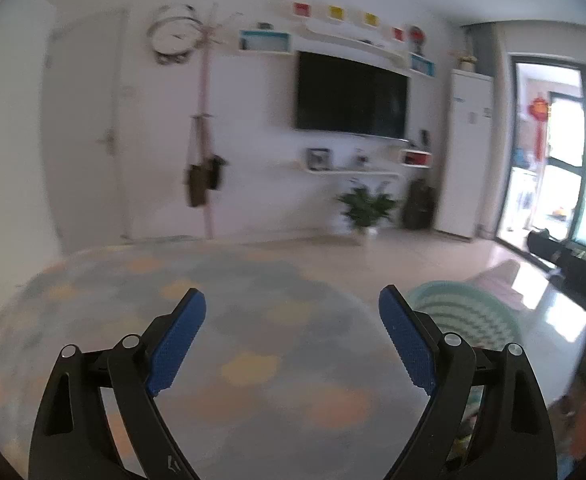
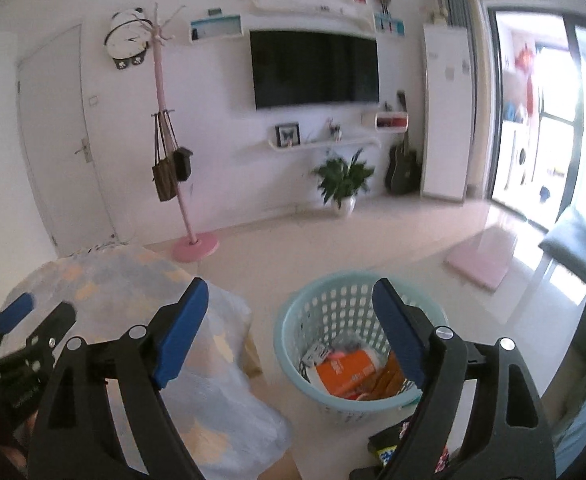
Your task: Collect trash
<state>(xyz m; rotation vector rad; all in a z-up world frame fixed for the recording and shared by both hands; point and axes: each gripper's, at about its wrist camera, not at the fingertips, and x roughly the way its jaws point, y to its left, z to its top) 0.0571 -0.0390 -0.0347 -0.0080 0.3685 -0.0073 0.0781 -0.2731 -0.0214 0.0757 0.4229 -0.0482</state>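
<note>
Left gripper fingers spread wide over patterned tablecloth, empty, right gripper likewise above basket

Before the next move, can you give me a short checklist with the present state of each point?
1. Left gripper empty, jaws open: ok.
2. Right gripper empty, jaws open: ok.
3. Basket upright on the floor, beside the table: ok.
4. Trash already in the basket, such as the orange box: ok.
5. Table top bare in the left wrist view: ok.
6. Dark item on the floor near the basket, trash or not: cannot tell.
</note>
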